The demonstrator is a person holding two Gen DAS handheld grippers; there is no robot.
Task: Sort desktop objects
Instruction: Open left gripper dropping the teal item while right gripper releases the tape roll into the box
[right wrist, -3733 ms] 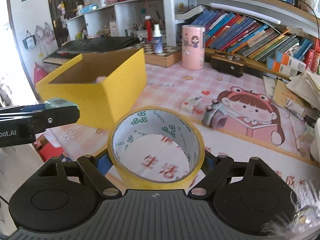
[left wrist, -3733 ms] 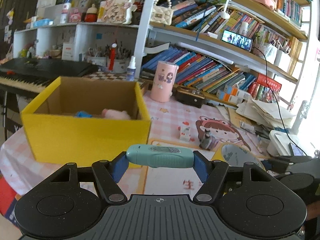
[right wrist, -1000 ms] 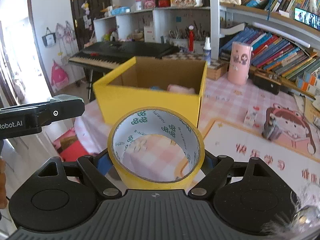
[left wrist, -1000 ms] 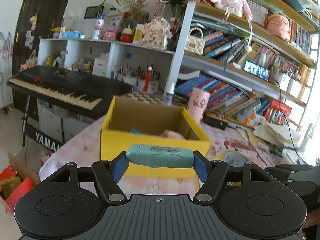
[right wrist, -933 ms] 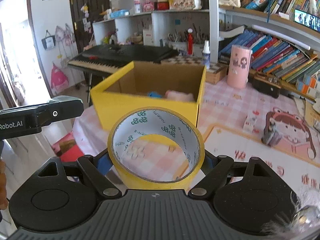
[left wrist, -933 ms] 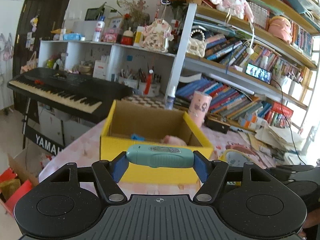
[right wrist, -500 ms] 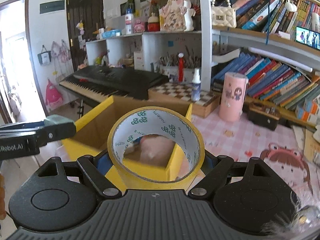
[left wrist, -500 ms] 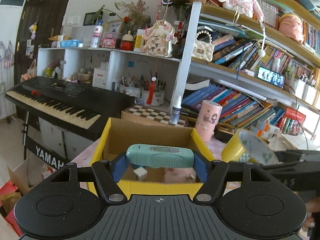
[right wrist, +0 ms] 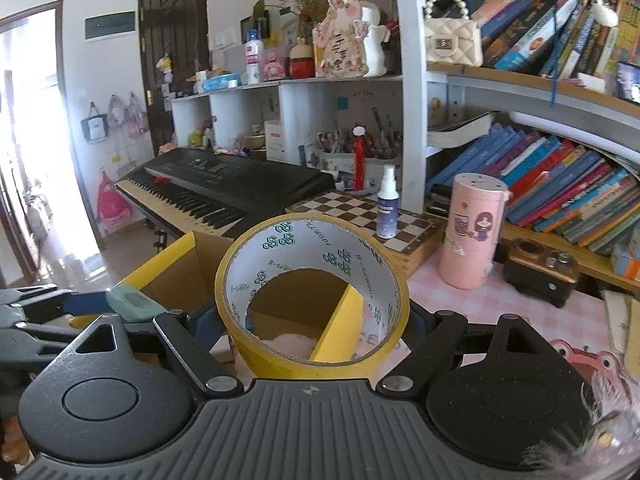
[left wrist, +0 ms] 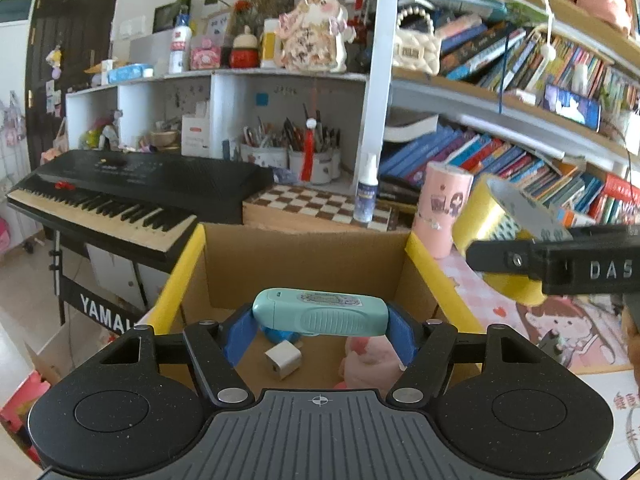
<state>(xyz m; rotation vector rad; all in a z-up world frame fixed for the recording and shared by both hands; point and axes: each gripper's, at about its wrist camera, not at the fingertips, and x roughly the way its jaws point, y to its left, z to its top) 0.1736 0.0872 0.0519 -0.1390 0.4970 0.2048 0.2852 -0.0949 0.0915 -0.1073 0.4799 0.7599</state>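
My left gripper (left wrist: pixel 320 314) is shut on a teal oblong device (left wrist: pixel 320 312) and holds it above the open yellow cardboard box (left wrist: pixel 424 258). Inside the box lie a pink plush toy (left wrist: pixel 368 354), a small white cube (left wrist: pixel 283 359) and a blue item (left wrist: pixel 280 335). My right gripper (right wrist: pixel 312 320) is shut on a yellow tape roll (right wrist: pixel 312 292) and holds it over the box's right wall (right wrist: pixel 340 328). The tape roll (left wrist: pixel 486 216) and right gripper also show at the right of the left wrist view.
A pink cylinder (right wrist: pixel 470 232) and a spray bottle (right wrist: pixel 387 204) on a chessboard box (right wrist: pixel 360 212) stand behind the yellow box. A black keyboard (left wrist: pixel 120 196) is to the left. Bookshelves fill the back. A pink cartoon mat (left wrist: pixel 568 328) lies to the right.
Both grippers have moved forward and over the yellow box, which now fills the lower view. Each still holds its object.
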